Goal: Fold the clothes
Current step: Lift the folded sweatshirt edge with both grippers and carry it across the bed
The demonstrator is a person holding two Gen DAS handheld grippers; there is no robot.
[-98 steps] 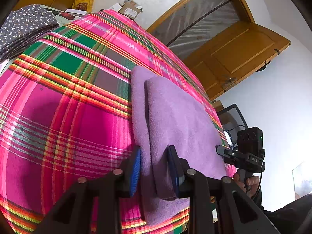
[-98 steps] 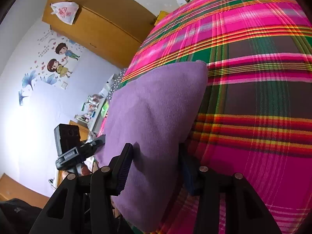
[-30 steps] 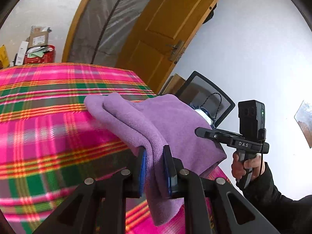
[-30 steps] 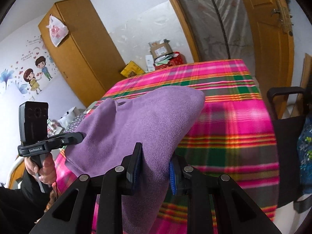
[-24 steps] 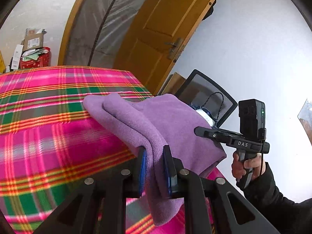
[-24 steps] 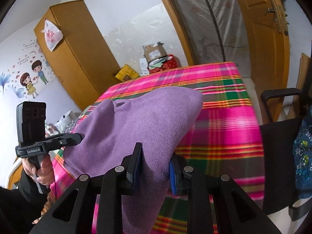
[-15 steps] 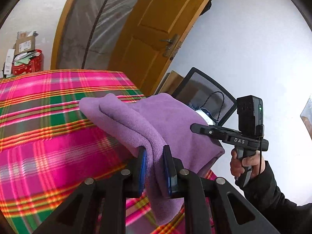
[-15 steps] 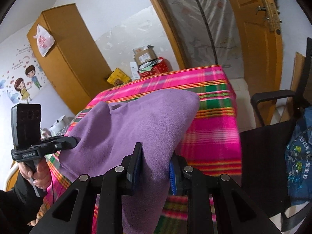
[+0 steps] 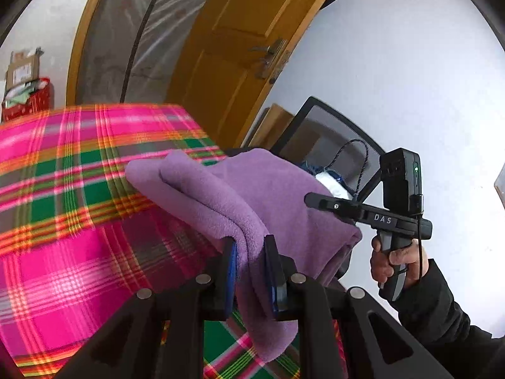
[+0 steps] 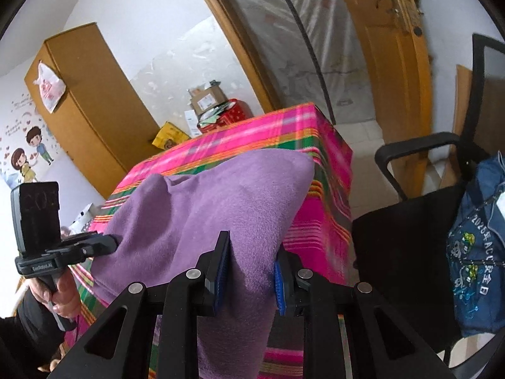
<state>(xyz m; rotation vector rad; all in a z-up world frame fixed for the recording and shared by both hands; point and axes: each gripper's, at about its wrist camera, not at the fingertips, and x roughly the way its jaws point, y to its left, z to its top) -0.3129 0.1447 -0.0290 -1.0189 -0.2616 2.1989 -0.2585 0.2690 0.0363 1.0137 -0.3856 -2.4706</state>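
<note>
You have the folded purple cloth (image 9: 252, 189) pinched at two ends: the left gripper (image 9: 251, 271) clamps a thick, doubled edge between its blue pads, and the right gripper (image 10: 251, 271) clamps the opposite end, with fabric bulging between its narrow jaws. The cloth hangs lifted between your hands, over the corner of the plaid blanket (image 9: 63, 252), with loose tails drooping below both grips.

It looks like you are carrying the folded piece sideways to set it down. Hold both hands at one height and the same distance apart, so the layers stay stacked and the fold does not slide open. Lower the far edge first, then let the rest lie flat before you release.

Mind the edges. The corner of the bed (image 10: 331, 145) drops off just beyond the cloth, so place it well inside. On your right a black chair (image 10: 410, 221) stands close, with a blue garment (image 10: 476, 252) on it, and the wooden door (image 9: 240, 50) is behind. The open room lies to the left, across the blanket.
</note>
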